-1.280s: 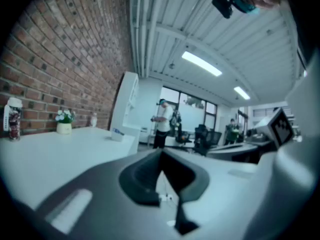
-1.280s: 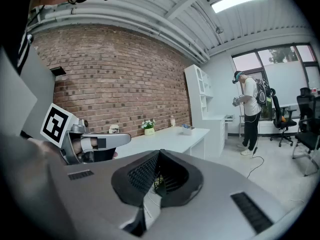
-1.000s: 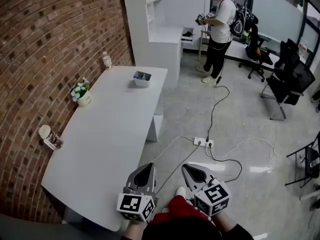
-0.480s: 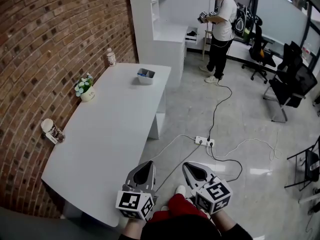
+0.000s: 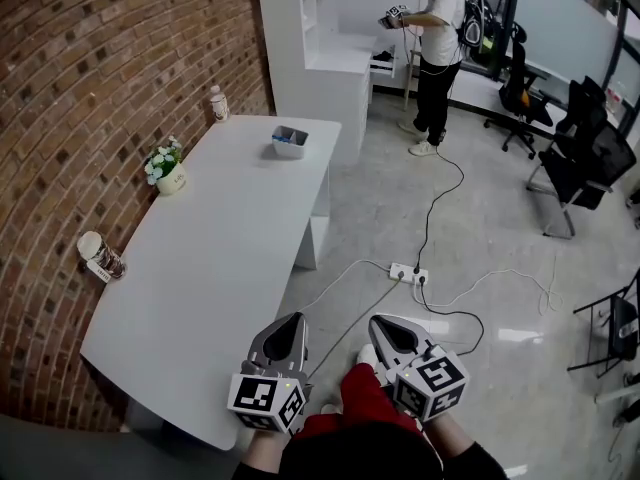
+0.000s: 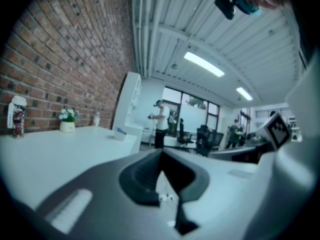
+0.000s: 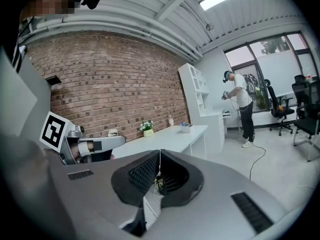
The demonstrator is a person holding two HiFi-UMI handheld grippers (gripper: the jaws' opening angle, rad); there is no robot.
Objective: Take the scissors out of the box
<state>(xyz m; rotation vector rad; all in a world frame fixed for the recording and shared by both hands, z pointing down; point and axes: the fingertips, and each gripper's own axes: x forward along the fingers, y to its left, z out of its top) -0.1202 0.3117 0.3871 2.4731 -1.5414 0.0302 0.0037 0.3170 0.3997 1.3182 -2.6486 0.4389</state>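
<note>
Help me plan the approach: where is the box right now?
In the head view, the box sits at the far end of the white table, near its right edge, right of the flower pot and bottle.

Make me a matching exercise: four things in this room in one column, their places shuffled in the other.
Things:
1. box
2. flower pot
3. power strip
4. bottle

Places:
A. on the floor
B. far corner of the table, by the brick wall
C. table's far end, on the side away from the wall
D. table's wall side, partway along

Pairs: 1-C, 2-D, 3-A, 4-B.
</note>
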